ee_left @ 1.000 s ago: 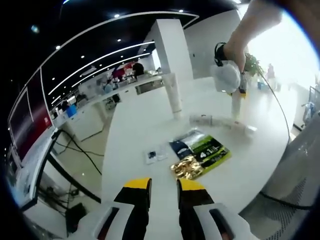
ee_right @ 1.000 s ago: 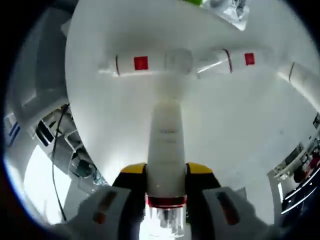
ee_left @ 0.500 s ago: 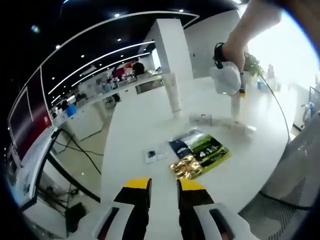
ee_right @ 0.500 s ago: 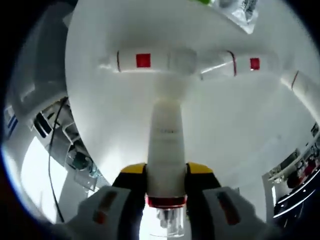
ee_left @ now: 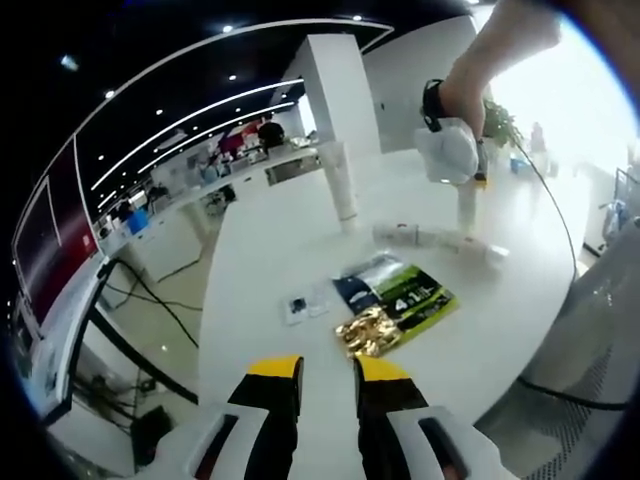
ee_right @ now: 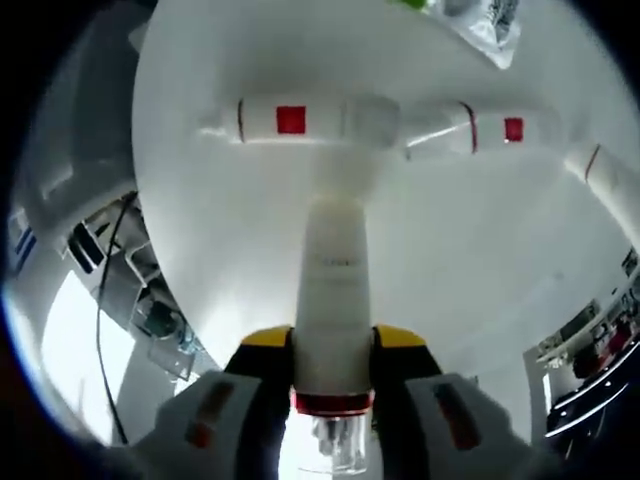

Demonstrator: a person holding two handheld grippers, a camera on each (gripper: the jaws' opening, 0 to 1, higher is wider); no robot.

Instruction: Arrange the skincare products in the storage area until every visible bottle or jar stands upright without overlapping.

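My right gripper is shut on a white bottle with a red ring and clear cap near the jaws. The bottle points straight down at the white table; I cannot tell whether its far end touches. Just beyond it lie two white bottles on their sides, each with a red square: one on the left, one on the right. In the left gripper view, a hand holds the right gripper over those lying bottles. My left gripper is open, low over the near table.
A tall white tube stands upright at the table's far side. A green and black packet, a gold packet and a small sachet lie mid-table. Another white tube lies at the right. The table edge curves near a mesh chair.
Both views have shifted only slightly. The right gripper keeps its hold on the white bottle, upright over the same spot. The left gripper has stayed open.
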